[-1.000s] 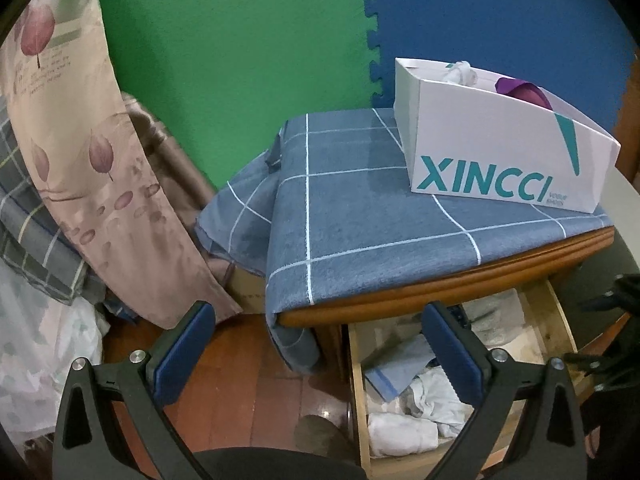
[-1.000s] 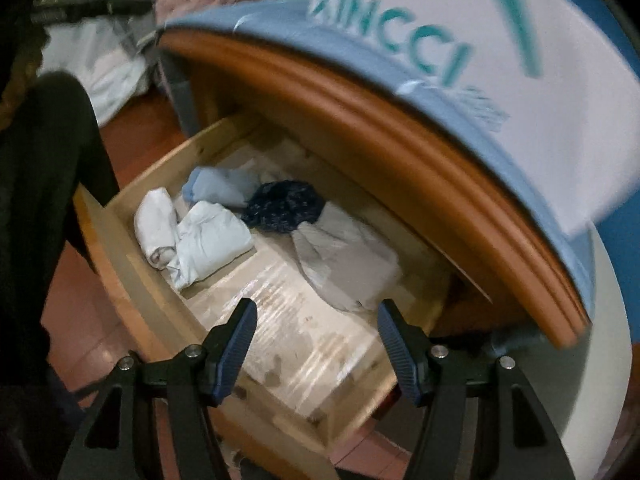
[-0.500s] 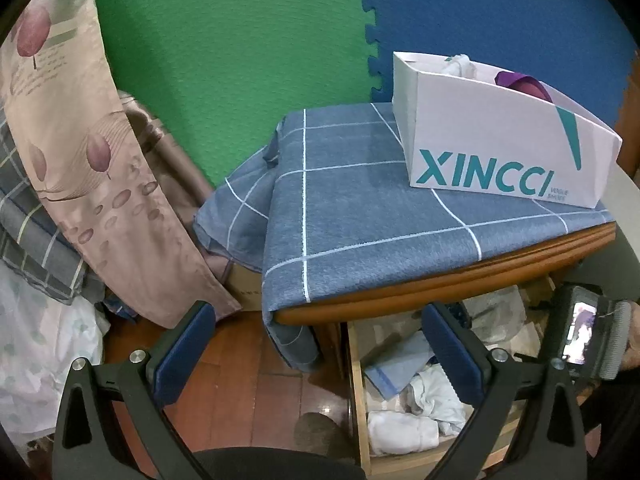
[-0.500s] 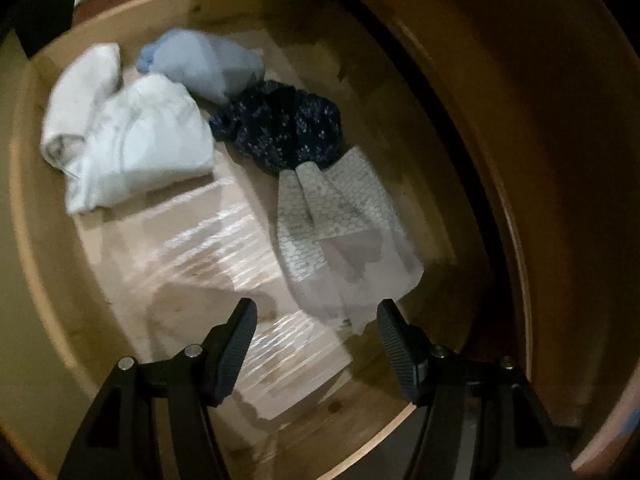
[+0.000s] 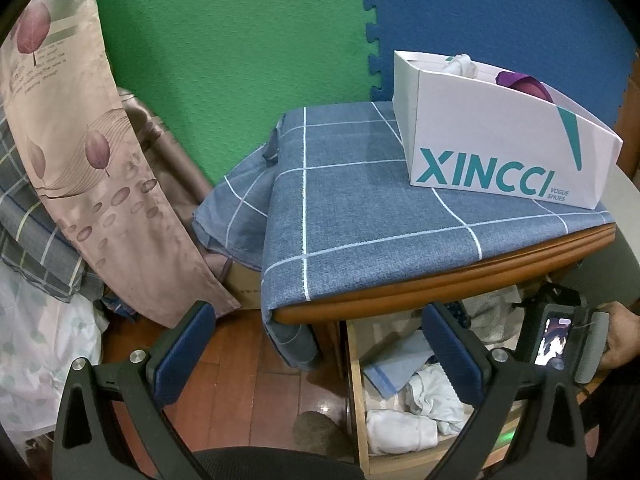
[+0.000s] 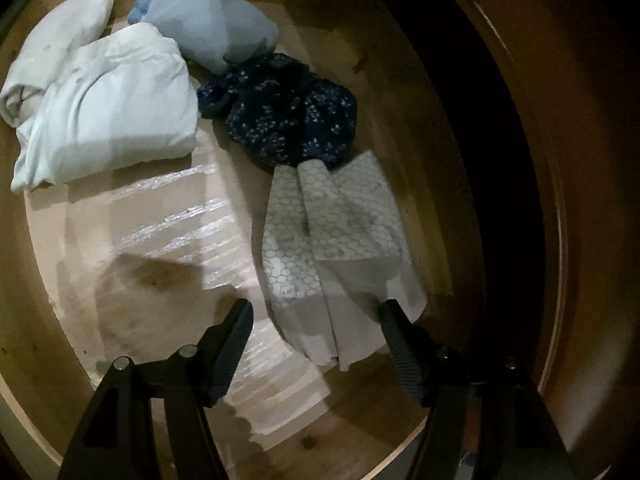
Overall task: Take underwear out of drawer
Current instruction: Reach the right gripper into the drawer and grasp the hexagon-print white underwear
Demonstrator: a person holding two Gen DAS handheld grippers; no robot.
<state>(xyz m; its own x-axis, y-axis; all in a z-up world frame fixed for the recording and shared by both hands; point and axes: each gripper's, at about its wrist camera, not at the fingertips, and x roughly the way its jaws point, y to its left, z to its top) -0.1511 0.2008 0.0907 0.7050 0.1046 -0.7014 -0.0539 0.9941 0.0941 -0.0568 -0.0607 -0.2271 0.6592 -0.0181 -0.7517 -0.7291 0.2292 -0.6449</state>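
The wooden drawer (image 6: 48, 360) stands open and holds folded garments: a white-grey honeycomb-patterned piece (image 6: 332, 248), a dark blue speckled bundle (image 6: 288, 116), a light blue roll (image 6: 216, 28) and white folded pieces (image 6: 108, 116). My right gripper (image 6: 316, 312) is open inside the drawer, its fingers straddling the near end of the patterned piece. My left gripper (image 5: 320, 332) is open and empty, held in front of the cabinet. The drawer (image 5: 356, 396) shows at the lower right of the left wrist view, with the right gripper's body (image 5: 560, 336) over it.
A white XINCCI shoe box (image 5: 500, 140) with cloth inside stands on the blue checked cloth (image 5: 360, 200) over the cabinet top. Curtains and bedding (image 5: 80, 160) hang at the left. Wooden floor (image 5: 260, 380) lies below. The cabinet frame (image 6: 520, 160) overhangs the drawer's far side.
My right gripper has moved down and forward into the drawer, closer to the patterned piece, which now lies between its fingers. The left gripper has stayed nearly still.
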